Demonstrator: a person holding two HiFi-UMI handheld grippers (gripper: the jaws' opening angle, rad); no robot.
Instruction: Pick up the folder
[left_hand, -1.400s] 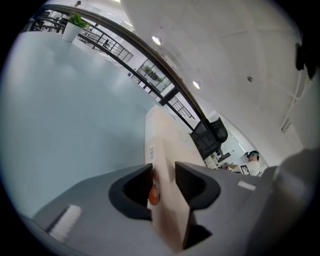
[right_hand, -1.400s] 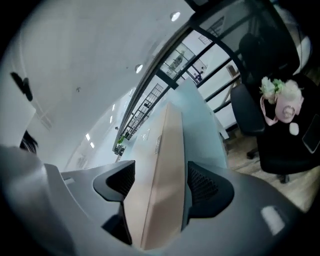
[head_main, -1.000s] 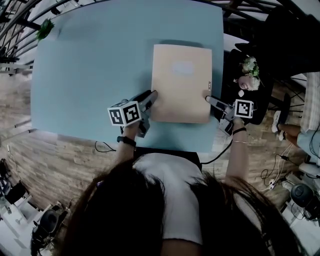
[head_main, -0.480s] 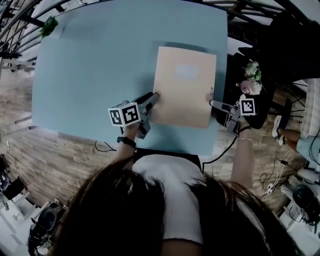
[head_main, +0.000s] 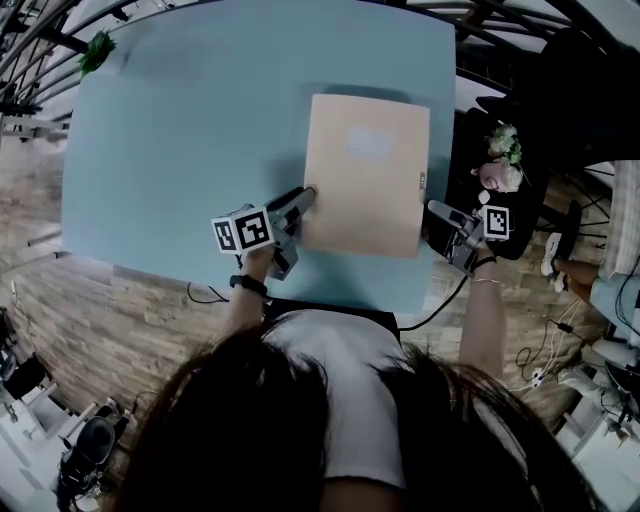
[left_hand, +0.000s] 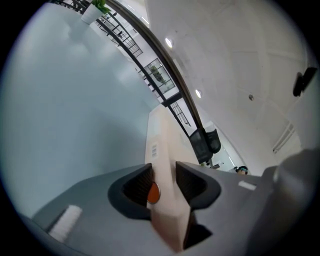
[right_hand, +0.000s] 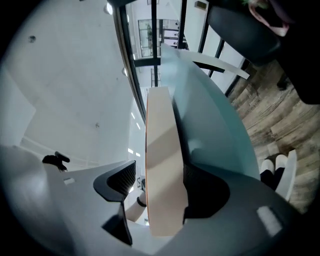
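Obs.: a flat peach-coloured card folder (head_main: 365, 180) is lying on the pale blue bench (head_main: 180, 130), toward the bench's right side, with a pale rectangular label showing on its cover. It is sitting close to the right edge of the bench and short of the near edge.

The left gripper (head_main: 305, 198) is reaching in at the folder's near-left corner, its marker cube (head_main: 243, 232) facing up. In the left gripper view the folder's corner is sitting between the jaws. The jaws are standing spread, and a thin sliver of light is showing along one pad. The other pad may be just brushing the card, but contact is hard to judge at this angle.

The right gripper (head_main: 437, 210) is coming in from beyond the bench's right edge, meeting the folder's right side. In the right gripper view its jaws are spread around the folder's edge. The card is lying against the dark pad on one side, and a clear gap is showing to the other pad.

A small green plant (head_main: 92, 55) is standing at the bench's far-left corner, well apart from the folder. A bunch of pale flowers (head_main: 500, 160) is resting off the bench to the right.
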